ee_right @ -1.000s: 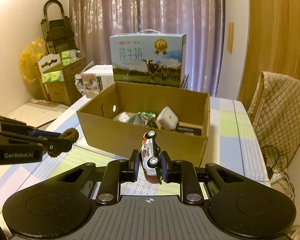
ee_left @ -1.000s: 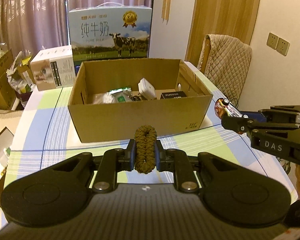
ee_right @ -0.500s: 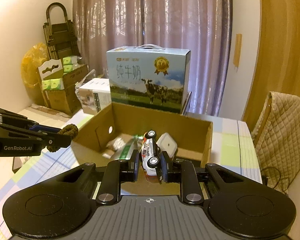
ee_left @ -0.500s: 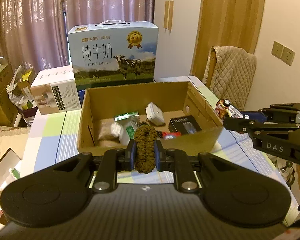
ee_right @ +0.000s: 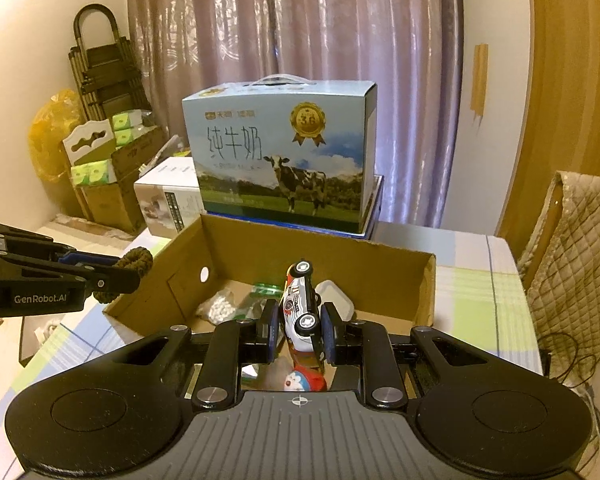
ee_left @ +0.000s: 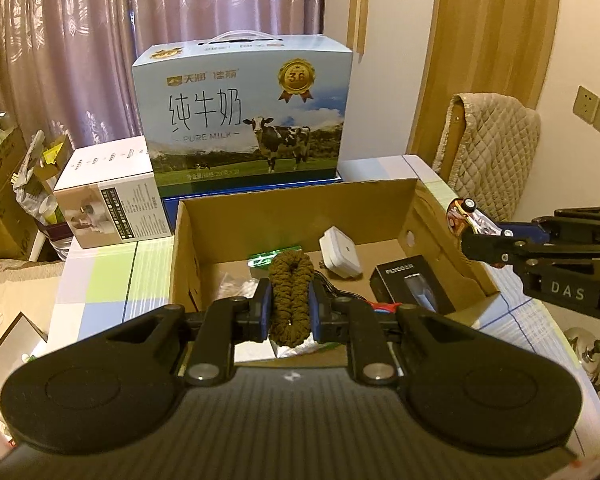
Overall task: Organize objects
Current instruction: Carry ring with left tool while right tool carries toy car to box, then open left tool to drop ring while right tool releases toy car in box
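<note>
An open cardboard box (ee_left: pixel 292 204) (ee_right: pixel 380 268) stands on the checked tablecloth. My left gripper (ee_left: pixel 290 304) is shut on a brown braided rope loop (ee_left: pixel 290 296), held above the box's near side; it also shows in the right wrist view (ee_right: pixel 134 264). My right gripper (ee_right: pixel 300 326) is shut on a white and red toy car (ee_right: pixel 300 308), nose up, over the box; the car also shows in the left wrist view (ee_left: pixel 464 216). Inside the box lie a white charger (ee_left: pixel 340 254), a black case (ee_left: pixel 412 284), a green packet (ee_left: pixel 268 258) and a clear bag (ee_right: pixel 220 308).
A blue milk carton (ee_left: pixel 244 116) stands behind the box, with a white product box (ee_left: pixel 108 200) to its left. A chair with a quilted cover (ee_left: pixel 488 152) is at the table's right. Cardboard boxes and a folded trolley (ee_right: pixel 100 68) stand at the left.
Both grippers have risen and moved forward, from in front of the box to above its opening, each still holding its object. The inside of the box shows more.
</note>
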The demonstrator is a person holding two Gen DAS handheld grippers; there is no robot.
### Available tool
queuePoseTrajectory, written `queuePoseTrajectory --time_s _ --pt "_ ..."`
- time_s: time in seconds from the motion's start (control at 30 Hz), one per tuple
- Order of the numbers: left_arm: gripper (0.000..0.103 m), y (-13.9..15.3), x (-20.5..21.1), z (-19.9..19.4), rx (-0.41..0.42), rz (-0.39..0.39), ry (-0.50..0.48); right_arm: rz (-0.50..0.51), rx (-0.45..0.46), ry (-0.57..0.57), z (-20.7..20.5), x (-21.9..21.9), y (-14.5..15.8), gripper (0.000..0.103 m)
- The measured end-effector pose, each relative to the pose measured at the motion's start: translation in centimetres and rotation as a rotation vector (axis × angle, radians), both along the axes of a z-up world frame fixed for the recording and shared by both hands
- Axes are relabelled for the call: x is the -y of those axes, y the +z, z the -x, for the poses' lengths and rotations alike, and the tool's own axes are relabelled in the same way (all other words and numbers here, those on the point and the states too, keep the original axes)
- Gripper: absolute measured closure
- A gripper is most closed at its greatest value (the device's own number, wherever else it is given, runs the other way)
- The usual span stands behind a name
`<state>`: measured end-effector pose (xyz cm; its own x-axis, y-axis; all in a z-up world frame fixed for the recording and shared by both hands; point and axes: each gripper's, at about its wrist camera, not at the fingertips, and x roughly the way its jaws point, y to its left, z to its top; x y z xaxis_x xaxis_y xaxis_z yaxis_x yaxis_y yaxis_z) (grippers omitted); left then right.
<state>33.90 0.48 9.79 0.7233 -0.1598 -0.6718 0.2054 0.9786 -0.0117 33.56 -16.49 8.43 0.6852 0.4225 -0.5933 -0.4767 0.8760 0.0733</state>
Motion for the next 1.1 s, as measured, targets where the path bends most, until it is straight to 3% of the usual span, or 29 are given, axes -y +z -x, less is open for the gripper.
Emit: queuePoseTrajectory --time_s 0.63,0.7,0.77,0.8,1.1 --pt "0.087 -2.3 -0.4 -3.4 -0.02 0.003 0.004 -0.016 -0.054 -0.022 -2.9 -0.7 -1.5 0.084" --pt "0.085 -2.6 -0.4 -3.7 -0.019 -0.003 0.007 -0.015 -0.059 -0.024 -3.1 -0.7 -1.8 0.084" --pt "0.071 -3.0 -0.5 -4.0 -0.007 0.006 0.02 -0.015 -0.065 -0.024 -3.1 -0.6 -2.2 0.084" --pt "0.069 -3.2 -0.5 -4.3 -0.005 0.011 0.025 -0.016 -0.067 -0.025 -3.1 -0.6 -2.3 0.084" --pt "0.069 -4.3 -1.5 -4.2 -0.028 0.016 0.044 -0.029 -0.091 -0.024 -3.3 -0.7 -2.9 0.084"
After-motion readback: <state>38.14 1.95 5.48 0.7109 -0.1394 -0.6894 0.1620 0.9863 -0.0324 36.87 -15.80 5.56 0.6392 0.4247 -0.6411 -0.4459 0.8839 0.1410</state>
